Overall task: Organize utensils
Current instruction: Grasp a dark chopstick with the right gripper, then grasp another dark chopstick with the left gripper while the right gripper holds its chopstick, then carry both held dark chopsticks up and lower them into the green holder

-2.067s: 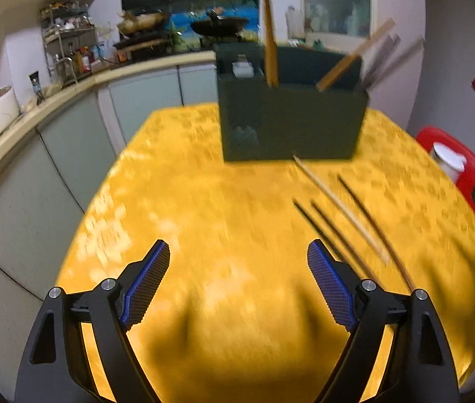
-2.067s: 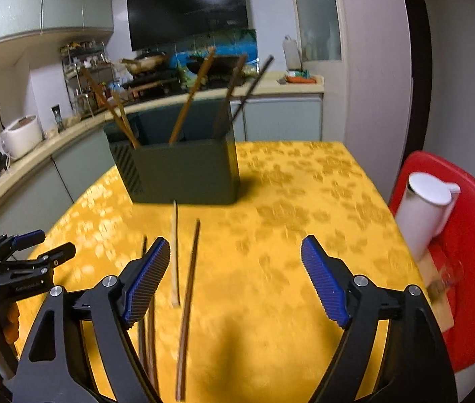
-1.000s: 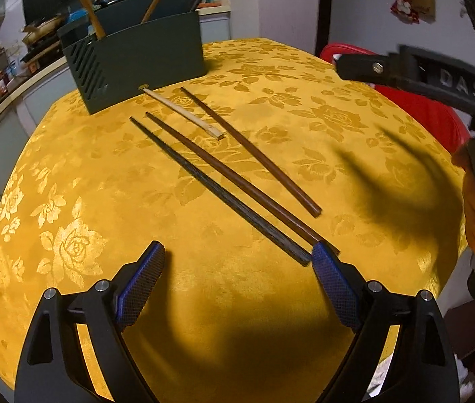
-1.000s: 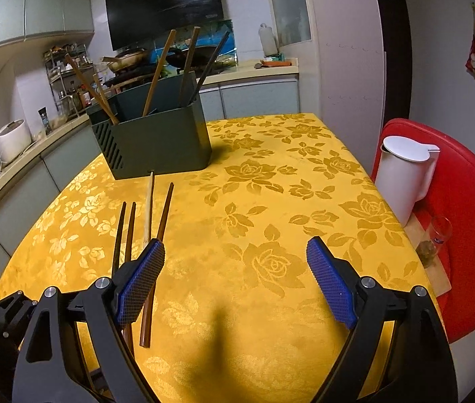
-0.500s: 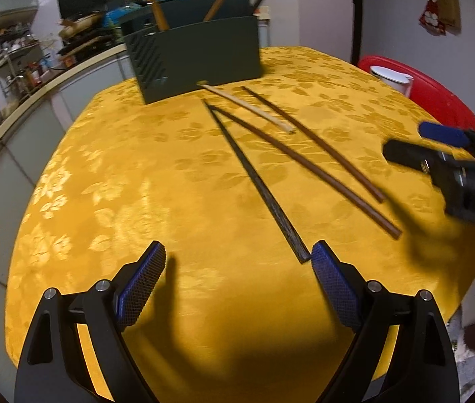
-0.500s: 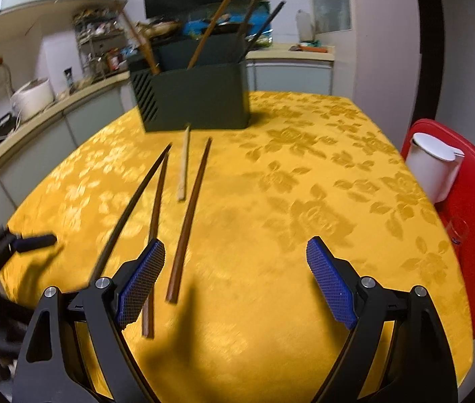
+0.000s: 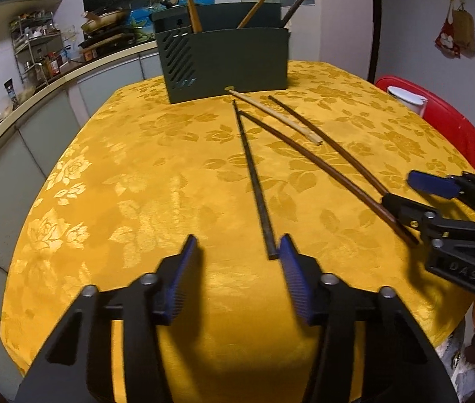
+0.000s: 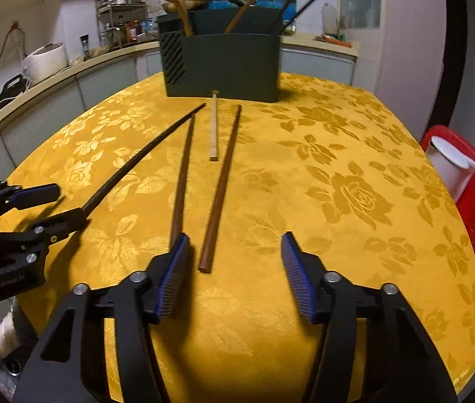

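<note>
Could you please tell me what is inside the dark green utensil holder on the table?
Several chopsticks lean out of the utensil holder; its solid walls hide their lower ends.

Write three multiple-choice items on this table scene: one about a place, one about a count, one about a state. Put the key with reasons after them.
1. The short pale wooden stick lies:
A) inside a box
B) on the yellow flowered tablecloth, between two brown chopsticks
C) on a red seat

2. Sticks lying loose on the tablecloth:
A) two
B) four
C) six

3. The dark green plastic utensil holder is:
A) upright, with sticks standing in it
B) tipped on its side
C) upright and empty

Key:
1 B: the right wrist view shows it flat on the cloth with a brown chopstick on either side.
2 B: one black chopstick, two brown ones and the pale stick.
3 A: its base sits flat and sticks rise from its top.
</note>
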Available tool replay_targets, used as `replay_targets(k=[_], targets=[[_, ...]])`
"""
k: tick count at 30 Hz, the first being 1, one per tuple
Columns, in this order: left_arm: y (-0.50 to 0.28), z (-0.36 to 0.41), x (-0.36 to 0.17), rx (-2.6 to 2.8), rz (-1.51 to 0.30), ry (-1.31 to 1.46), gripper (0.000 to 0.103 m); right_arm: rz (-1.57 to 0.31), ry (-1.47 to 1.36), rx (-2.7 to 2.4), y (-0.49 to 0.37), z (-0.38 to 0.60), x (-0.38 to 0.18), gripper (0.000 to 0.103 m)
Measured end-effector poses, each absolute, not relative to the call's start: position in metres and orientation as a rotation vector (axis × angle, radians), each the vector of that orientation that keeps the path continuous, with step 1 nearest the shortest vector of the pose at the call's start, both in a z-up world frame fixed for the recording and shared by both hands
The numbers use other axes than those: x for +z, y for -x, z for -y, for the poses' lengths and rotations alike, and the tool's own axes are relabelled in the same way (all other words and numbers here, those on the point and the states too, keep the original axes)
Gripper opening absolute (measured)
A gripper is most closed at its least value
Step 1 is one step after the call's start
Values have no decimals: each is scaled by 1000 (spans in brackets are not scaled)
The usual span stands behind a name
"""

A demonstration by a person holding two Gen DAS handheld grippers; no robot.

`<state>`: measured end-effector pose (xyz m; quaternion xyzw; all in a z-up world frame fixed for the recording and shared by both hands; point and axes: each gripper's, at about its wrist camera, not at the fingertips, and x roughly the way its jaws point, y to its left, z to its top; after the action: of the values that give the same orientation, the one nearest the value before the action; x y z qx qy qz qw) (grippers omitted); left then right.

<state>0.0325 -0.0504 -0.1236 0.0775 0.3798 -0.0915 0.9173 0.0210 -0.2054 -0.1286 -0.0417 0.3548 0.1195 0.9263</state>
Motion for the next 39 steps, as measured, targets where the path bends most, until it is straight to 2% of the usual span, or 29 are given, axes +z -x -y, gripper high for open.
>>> replay_targets(k=[7,11,16,24,39], targets=[[-32,60,-124,-238,-775,-160,10,-677,137,255,-18,193,-130,29],[-31,61,-125,-237,-773,-168,9,-685,117,264,-20,195,-130,25],[-35,54,-124,-220,-784,-159,8,-703,116,268,-21,194,-128,9],[-38,33,-103,-196,-746,-136,7,-729,-4,263,-22,218,-114,7],[-51,18,3,-197,-545,-147,7,-443,-47,270,-14,246,4,7]])
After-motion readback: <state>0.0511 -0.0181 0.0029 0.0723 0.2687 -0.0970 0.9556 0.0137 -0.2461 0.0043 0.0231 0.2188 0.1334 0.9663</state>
